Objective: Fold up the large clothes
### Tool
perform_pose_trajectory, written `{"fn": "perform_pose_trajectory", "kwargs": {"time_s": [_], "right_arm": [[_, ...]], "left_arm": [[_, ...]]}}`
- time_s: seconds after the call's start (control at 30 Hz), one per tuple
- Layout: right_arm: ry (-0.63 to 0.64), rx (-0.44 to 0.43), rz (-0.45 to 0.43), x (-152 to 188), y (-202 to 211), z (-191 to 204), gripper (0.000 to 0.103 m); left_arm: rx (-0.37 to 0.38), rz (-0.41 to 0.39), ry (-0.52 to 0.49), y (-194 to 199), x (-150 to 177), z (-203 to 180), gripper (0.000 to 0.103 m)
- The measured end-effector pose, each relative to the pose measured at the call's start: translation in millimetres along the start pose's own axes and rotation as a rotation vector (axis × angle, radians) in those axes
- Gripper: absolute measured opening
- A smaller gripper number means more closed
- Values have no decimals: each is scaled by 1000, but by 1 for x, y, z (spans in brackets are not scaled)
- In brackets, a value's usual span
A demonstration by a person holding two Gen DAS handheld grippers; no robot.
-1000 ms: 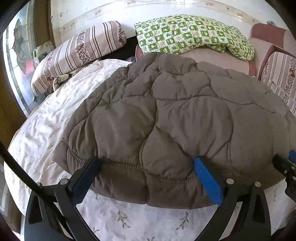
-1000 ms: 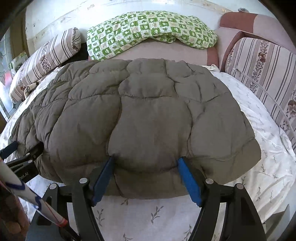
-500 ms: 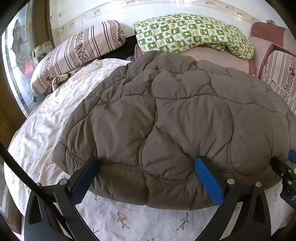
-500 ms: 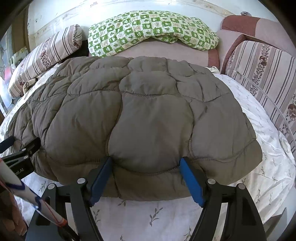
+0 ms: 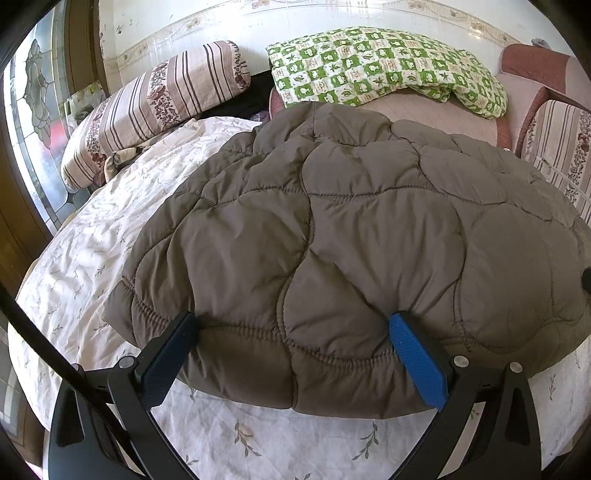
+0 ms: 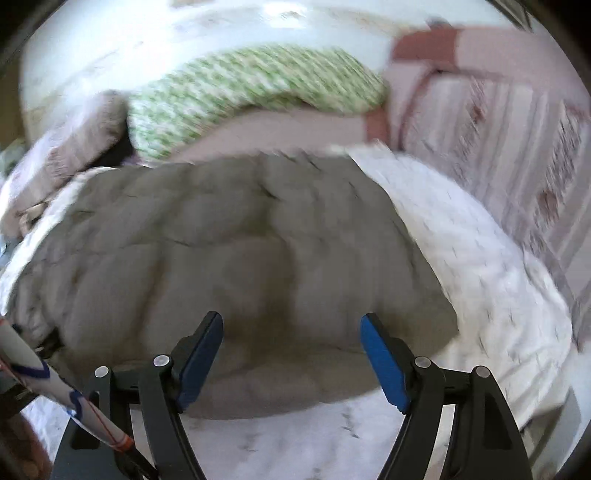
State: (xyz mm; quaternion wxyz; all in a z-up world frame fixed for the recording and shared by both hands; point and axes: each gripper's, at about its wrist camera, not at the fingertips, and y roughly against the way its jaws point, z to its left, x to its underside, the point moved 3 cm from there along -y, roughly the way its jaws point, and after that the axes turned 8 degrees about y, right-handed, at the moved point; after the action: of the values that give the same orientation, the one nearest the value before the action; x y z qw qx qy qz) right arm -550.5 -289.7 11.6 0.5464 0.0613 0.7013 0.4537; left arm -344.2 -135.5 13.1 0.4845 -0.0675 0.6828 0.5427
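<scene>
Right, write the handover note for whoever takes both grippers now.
Left gripper: wide apart, straddling the near hem of the brown quilted jacket, not clamped.
Right gripper: open, nothing pinched; its view is blurred.
Jacket: folded into a broad pad on the white floral sheet, hem towards you.
Done: first fold appears made.
Left: probably grip the hem with both grippers and fold again.

1. A bed (image 5: 110,236) fills the room, under a white sheet with a leaf print.
2. A striped bolster (image 5: 159,107) and green checked quilt (image 5: 384,70) lie against the pale wall (image 5: 184,22).
3. Daylight enters through a patterned glass window (image 5: 37,110) at left.
</scene>
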Motion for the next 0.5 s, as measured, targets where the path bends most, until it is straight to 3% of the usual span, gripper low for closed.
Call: {"fn": "perform_pose_trajectory", "kwargs": {"time_s": [0.07,0.2,0.33,0.43,0.5], "right_arm": [[-2,-12,60,6,-17,-3,82],[65,45,19,2,-9,9,84],[81,46,-111,-12,33,17,84],[64,34,-223,-17,91,21,84],[64,-7,-302,-14,137,25,90]], "left_arm": [[2,2,-1,0,0,0,103],[1,0,3,0,0,1,103],[38,-48,23,25,-8,7,103],[66,-150,48,78,-20,18,103],[129,-207,73,120,-25,28,103]]}}
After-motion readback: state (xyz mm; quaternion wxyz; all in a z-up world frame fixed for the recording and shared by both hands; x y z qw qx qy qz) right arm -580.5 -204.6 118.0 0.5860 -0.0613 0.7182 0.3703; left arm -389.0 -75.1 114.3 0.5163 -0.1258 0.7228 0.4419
